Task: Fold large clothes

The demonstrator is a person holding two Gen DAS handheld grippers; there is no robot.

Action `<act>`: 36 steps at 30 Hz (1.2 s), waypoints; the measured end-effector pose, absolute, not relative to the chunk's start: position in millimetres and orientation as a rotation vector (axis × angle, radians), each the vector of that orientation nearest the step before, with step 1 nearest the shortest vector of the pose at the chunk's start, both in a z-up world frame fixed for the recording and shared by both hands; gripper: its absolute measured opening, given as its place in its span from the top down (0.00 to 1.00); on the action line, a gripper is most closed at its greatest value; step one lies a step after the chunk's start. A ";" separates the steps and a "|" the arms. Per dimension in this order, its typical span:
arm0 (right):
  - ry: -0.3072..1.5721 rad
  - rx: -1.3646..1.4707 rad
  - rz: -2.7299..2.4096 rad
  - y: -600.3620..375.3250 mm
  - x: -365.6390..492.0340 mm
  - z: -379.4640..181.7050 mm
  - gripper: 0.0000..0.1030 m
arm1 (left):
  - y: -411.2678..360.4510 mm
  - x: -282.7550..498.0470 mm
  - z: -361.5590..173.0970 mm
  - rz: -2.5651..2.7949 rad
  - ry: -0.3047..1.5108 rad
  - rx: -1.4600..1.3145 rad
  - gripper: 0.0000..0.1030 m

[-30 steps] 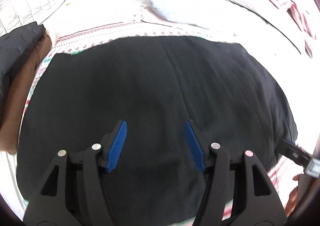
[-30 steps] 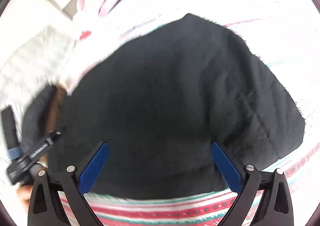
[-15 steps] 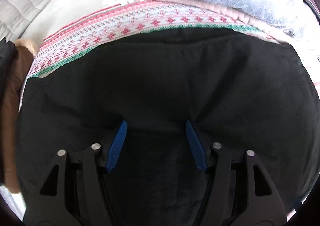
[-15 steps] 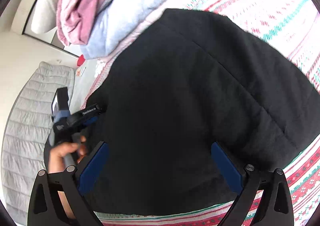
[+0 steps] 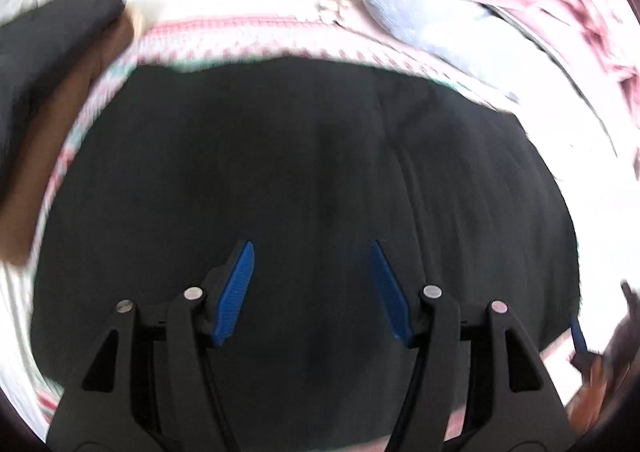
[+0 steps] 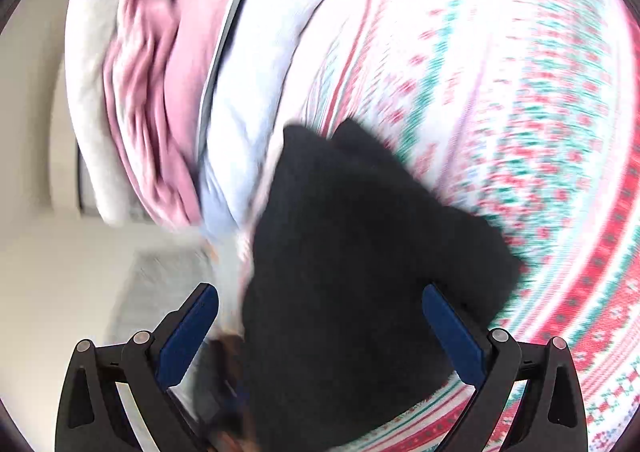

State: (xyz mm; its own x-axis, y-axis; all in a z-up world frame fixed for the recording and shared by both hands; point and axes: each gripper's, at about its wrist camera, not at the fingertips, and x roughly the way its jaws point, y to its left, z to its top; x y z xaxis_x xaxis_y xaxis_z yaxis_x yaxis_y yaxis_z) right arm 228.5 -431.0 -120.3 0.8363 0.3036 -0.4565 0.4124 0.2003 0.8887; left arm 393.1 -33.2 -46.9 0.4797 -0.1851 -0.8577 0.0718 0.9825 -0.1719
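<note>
Black cloth fills most of what we see from the left wrist: the black garment (image 5: 304, 179) lies spread flat on a patterned bedspread (image 5: 240, 31) with red and green bands. Our left tool (image 5: 312, 288) hangs over the near part of the garment, blue pads (image 5: 236, 292) standing apart with nothing pinched between them; whether the tips touch the cloth we cannot tell. To the left of the garment sits a stack of a brown item (image 5: 52, 139) under a dark folded item (image 5: 48, 35). Beyond the far edge of the garment lie a light blue cloth (image 5: 420, 19) and a pink cloth (image 5: 540, 3).

At the lower right edge of the left view we see a hand (image 5: 600, 380) with a blue-tipped part of the other tool, just beside the garment's right edge; the picture is blurred there.

From the right wrist, the garment (image 6: 360, 272) reaches up between the fingers of the right tool (image 6: 320, 332). Its jaws stand wide and the pads (image 6: 188, 336) do not press on the cloth. The bedspread (image 6: 540, 131) spreads out to the right, the pink cloth (image 6: 152, 91) and light blue cloth (image 6: 272, 51) to the upper left. This view is strongly smeared.
</note>
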 end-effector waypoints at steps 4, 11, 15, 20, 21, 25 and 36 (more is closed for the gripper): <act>0.584 1.429 -0.173 -436.5 195.6 -129.8 0.00 | -16.0 355.4 -53.4 -0.182 1.090 -0.201 0.39; 0.622 1.535 -0.236 -424.5 195.2 -163.0 0.00 | -17.4 347.7 -73.5 -0.200 1.096 -0.223 0.39; 0.607 1.509 -0.178 -415.1 219.8 -164.3 0.01 | -25.9 351.8 -84.7 -0.185 1.100 -0.164 0.39; 0.606 1.483 -0.183 -408.5 231.5 -167.8 0.16 | -29.8 352.2 -86.5 -0.195 1.103 -0.158 0.39; 0.609 1.482 -0.190 -408.1 231.6 -168.6 0.31 | -29.0 351.6 -87.1 -0.199 1.103 -0.169 0.39; 0.581 1.479 -0.176 -406.4 226.9 -163.0 0.57 | -28.0 352.5 -88.1 -0.202 1.103 -0.172 0.39; 0.688 1.405 -0.249 -393.5 243.8 -176.0 0.53 | -33.6 353.8 -88.3 -0.200 1.094 -0.148 0.39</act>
State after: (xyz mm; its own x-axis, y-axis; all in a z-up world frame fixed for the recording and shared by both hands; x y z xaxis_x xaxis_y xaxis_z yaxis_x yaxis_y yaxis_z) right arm 243.8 -393.5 -176.0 0.7838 0.2330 -0.5757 0.5476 0.1781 0.8176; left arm 353.8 -33.6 -88.3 0.4440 -0.2336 -0.8650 0.0877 0.9721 -0.2175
